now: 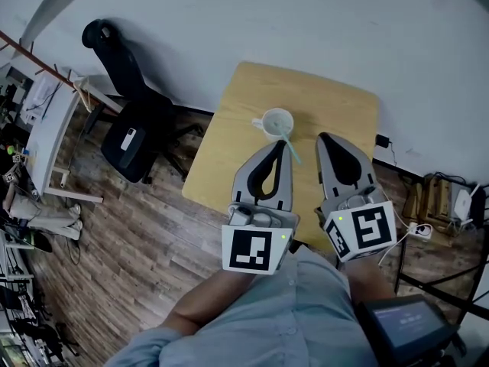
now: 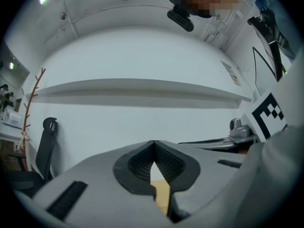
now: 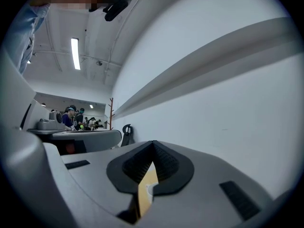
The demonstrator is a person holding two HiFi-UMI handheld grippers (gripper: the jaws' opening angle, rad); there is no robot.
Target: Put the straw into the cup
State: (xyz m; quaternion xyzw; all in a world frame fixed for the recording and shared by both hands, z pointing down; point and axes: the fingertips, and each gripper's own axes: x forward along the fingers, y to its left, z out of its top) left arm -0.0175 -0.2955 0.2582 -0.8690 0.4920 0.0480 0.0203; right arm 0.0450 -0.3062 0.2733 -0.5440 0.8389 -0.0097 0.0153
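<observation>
One cup point(image 1: 276, 121) stands far on the tabletop point(image 1: 244, 98), with one teal straw point(image 1: 293, 153) leaning out of it. The left tongs point(image 1: 278, 145) and right tongs point(image 1: 324, 138) sit just near of the cup, both closed and empty. One office chair point(image 1: 134, 132) stands at the left.

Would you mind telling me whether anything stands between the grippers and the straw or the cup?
Nothing visible does. The straw already seems to lean out of the cup, with only bare table between it and the left gripper and right gripper, both shut.
</observation>
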